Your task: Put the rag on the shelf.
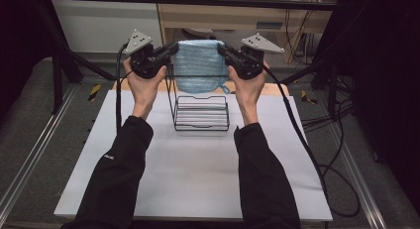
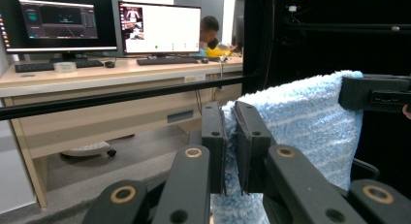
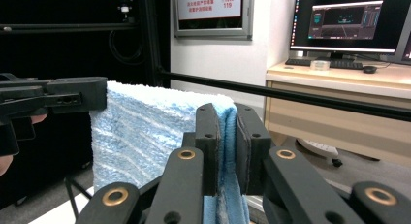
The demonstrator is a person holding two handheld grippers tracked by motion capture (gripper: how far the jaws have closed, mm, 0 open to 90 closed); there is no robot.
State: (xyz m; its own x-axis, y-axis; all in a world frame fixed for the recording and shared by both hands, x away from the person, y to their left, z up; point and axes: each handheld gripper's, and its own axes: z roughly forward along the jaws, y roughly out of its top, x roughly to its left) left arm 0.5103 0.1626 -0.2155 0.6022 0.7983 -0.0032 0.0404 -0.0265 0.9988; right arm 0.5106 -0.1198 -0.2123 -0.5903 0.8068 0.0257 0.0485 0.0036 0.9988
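In the high view, my two forearms rise from the bottom edge across a white table [image 1: 198,179], and near the top centre I hold a light blue towel [image 1: 199,65] stretched between my left gripper [image 1: 171,49] and my right gripper [image 1: 221,49], each pinching an upper corner. The towel hangs in the air just above a black wire rack [image 1: 200,115] standing at the middle of the frame; its lower edge dips toward the rack's upright back. In the left gripper view, my black jaws at the bottom centre are clamped on a fold of towel [image 2: 300,117], which spreads toward the right of the frame to the other gripper [image 2: 375,90]. In the right gripper view, my jaws at the bottom centre likewise squeeze the towel's edge [image 3: 145,132], the cloth running left to the far gripper [image 3: 72,99]. I judge the towel soft, light and floppy, not slippery; it sags between grips, so the corners are the right hold.
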